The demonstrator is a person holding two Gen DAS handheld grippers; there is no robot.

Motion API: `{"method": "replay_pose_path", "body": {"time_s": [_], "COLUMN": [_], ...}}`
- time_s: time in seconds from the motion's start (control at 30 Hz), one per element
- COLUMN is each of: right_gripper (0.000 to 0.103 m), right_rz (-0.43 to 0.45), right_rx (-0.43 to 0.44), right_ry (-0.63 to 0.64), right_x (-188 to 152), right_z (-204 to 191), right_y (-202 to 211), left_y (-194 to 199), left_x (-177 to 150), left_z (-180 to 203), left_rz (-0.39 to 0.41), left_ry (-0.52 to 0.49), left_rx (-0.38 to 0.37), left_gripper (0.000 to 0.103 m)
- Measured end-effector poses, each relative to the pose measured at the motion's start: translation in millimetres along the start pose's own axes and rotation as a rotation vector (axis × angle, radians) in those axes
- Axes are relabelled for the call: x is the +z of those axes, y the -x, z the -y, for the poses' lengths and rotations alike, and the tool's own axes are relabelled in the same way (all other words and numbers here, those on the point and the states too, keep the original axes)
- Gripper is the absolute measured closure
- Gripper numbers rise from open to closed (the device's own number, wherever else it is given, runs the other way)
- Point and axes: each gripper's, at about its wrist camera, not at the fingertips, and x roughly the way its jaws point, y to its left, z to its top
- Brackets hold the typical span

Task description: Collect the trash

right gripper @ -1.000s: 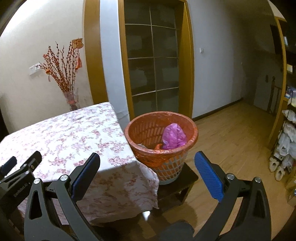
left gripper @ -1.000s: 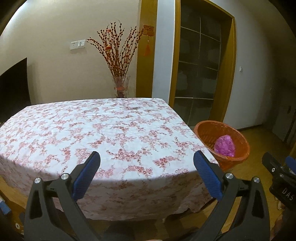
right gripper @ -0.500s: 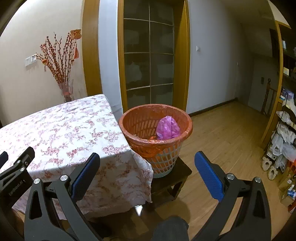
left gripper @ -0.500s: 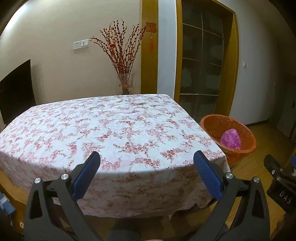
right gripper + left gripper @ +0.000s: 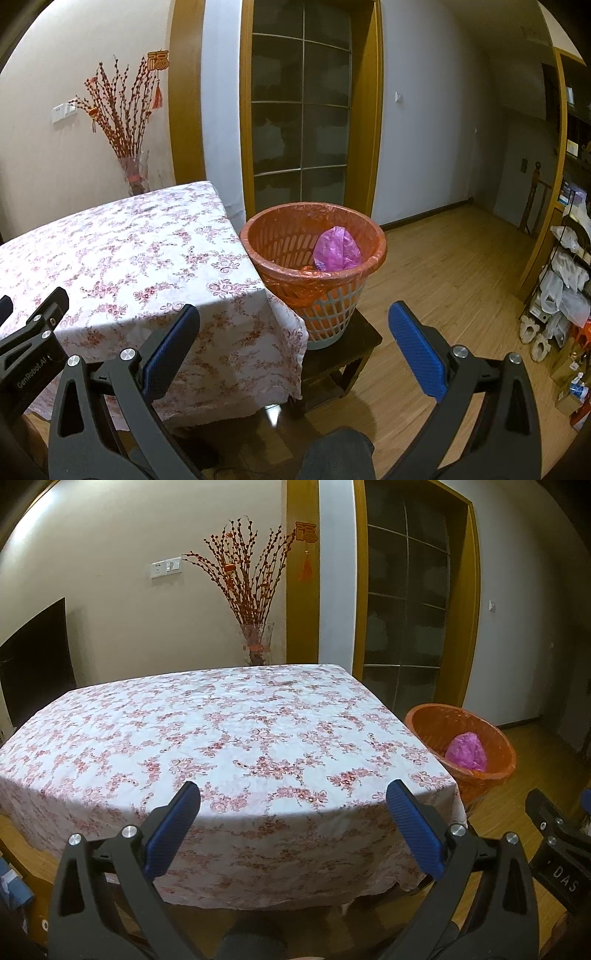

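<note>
An orange-lined trash basket stands on a low dark stool at the table's right end; it also shows in the left wrist view. A crumpled pink plastic bag lies inside it, also visible in the left wrist view. My left gripper is open and empty, held back from the near edge of the table. My right gripper is open and empty, facing the basket from a distance. No loose trash shows on the floral tablecloth.
A vase of red branches stands behind the table by the wall. A glass door is behind the basket. Shelves with bags and slippers line the right side. Wooden floor stretches right of the basket.
Both grippers have drawn back and risen a little from the table and basket; the views have shifted. Both stayed open and empty.
</note>
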Motion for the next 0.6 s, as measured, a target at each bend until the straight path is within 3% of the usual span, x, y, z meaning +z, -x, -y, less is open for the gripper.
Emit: {"method": "replay_pose_path", "body": {"time_s": [0.6], "right_gripper": [0.003], "right_rz": [-0.011], "right_rx": [0.005], "right_ry": [0.003], "right_x": [-2.1], "right_z": [-4.1], "right_y": [-1.4], "left_y": [-0.6], "left_x": [0.1], "left_z": [-2.0], "left_rz": [0.005], "left_ry": [-0.004], "left_rx": [0.013], "left_gripper": [0.004]}}
